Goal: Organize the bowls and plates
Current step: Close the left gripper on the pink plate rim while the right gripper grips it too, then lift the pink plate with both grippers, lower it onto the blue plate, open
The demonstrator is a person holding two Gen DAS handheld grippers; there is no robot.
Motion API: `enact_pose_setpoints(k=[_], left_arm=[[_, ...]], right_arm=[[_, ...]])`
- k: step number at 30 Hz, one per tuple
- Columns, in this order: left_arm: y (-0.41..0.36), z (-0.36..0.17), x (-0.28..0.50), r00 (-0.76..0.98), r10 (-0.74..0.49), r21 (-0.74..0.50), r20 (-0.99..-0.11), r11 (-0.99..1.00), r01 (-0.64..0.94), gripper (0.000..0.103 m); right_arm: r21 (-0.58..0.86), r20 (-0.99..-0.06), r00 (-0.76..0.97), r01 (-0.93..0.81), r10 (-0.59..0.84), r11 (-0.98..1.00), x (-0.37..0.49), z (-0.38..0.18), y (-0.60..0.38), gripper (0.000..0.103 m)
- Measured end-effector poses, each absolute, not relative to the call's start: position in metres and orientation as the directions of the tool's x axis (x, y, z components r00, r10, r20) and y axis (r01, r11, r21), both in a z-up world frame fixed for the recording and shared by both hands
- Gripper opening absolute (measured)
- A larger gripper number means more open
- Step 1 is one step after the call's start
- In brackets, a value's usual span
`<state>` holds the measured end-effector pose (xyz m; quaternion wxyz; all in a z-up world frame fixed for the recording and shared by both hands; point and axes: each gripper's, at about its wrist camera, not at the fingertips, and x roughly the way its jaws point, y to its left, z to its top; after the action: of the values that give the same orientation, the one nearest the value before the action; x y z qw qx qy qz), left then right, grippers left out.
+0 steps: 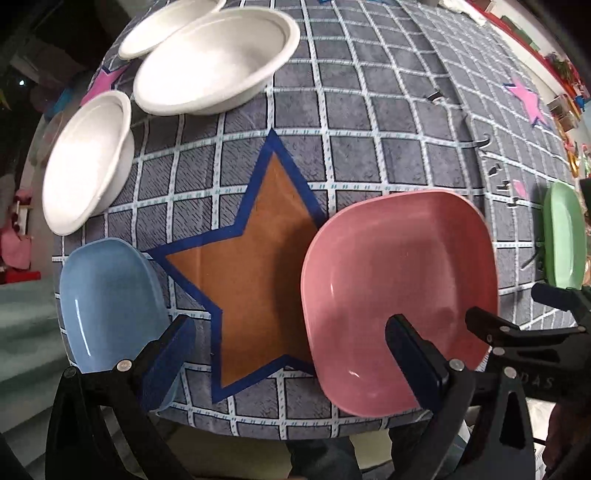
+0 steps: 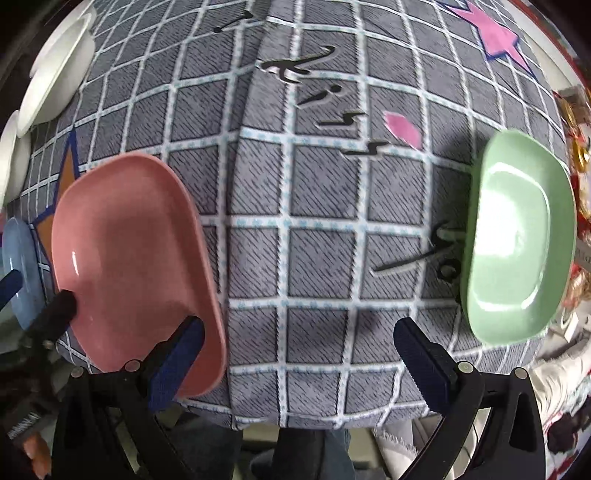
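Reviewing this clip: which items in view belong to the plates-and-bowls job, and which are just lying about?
Belongs to the job:
pink plate
blue plate
green plate
three white bowls
left hand-held gripper and right hand-held gripper, both open, holding nothing

Just lying about:
checked tablecloth with star prints
colourful clutter beyond the table

Left claw (image 1: 291, 354) jaws spread wide; right claw (image 2: 299, 354) likewise, both empty.
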<state>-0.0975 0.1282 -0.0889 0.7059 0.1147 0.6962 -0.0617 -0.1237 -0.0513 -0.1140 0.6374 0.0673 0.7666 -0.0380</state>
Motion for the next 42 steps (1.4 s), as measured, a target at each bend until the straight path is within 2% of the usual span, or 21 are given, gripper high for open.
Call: enact_pose_setpoints(k=[7, 11, 13, 15, 16, 19, 21, 23, 25, 29, 35, 42], left_arm=[[0.124, -0.120, -0.092, -0.033, 0.118, 0.107, -0.992, 0.966, 0.233, 0.097], [0.119, -0.128, -0.096, -0.051, 0.090, 0.077, -0.995, 0.972, 0.222, 0.096], [0.120, -0.134, -0.103, -0.059, 0.076, 0.062, -0.995, 0.976, 0.210, 0.094], [0.121, -0.137, -0.106, -0.073, 0.046, 0.031, -0.996, 0.980, 0.199, 0.087], [0.120, -0.140, -0.113, -0.073, 0.029, 0.014, -0.997, 0.979, 0.202, 0.084], [0.120, -0.132, -0.119, -0.062, 0.015, 0.000, -0.998, 0.974, 0.225, 0.070], [0.101, -0.128, -0.128, -0.053, 0.007, -0.007, -0.999, 0.968, 0.251, 0.053], [0.084, -0.127, -0.127, -0.064, -0.014, -0.030, -0.998, 0.963, 0.267, 0.040], [0.080, -0.128, -0.128, -0.075, -0.015, -0.034, -0.997, 0.965, 0.258, 0.040], [0.087, -0.130, -0.127, -0.102, -0.029, -0.053, -0.994, 0.969, 0.243, 0.031], [0.091, -0.118, -0.149, -0.073, -0.012, -0.032, -0.997, 0.959, 0.282, 0.031], [0.115, -0.098, -0.153, -0.061, -0.034, -0.048, -0.998, 0.966, 0.253, 0.031]], right_arm=[[0.041, -0.987, -0.153, 0.099, 0.056, 0.994, -0.112, -0.127, -0.047, 0.103], [0.033, -0.991, -0.130, 0.091, 0.045, 0.995, -0.116, -0.132, -0.043, 0.103], [0.024, -0.990, -0.134, 0.095, 0.036, 0.995, -0.126, -0.134, -0.041, 0.103], [0.019, -0.988, -0.152, 0.108, 0.036, 0.994, -0.136, -0.145, -0.036, 0.101], [0.027, -0.989, -0.140, 0.108, 0.042, 0.994, -0.130, -0.146, -0.036, 0.098], [0.061, -0.997, -0.045, 0.005, 0.061, 0.998, -0.122, -0.131, -0.015, 0.072], [0.100, -0.995, -0.033, -0.023, 0.099, 0.995, -0.119, -0.124, 0.001, 0.047], [0.137, -0.990, -0.040, -0.012, 0.137, 0.990, -0.119, -0.123, 0.008, 0.037], [0.148, -0.988, -0.053, 0.009, 0.148, 0.989, -0.118, -0.122, 0.014, 0.035], [0.220, -0.971, -0.081, 0.076, 0.226, 0.972, -0.119, -0.123, -0.002, 0.031], [0.231, -0.966, -0.101, 0.079, 0.239, 0.970, -0.133, -0.115, 0.003, 0.031], [0.254, -0.961, -0.097, 0.071, 0.260, 0.965, -0.135, -0.097, 0.015, 0.031]])
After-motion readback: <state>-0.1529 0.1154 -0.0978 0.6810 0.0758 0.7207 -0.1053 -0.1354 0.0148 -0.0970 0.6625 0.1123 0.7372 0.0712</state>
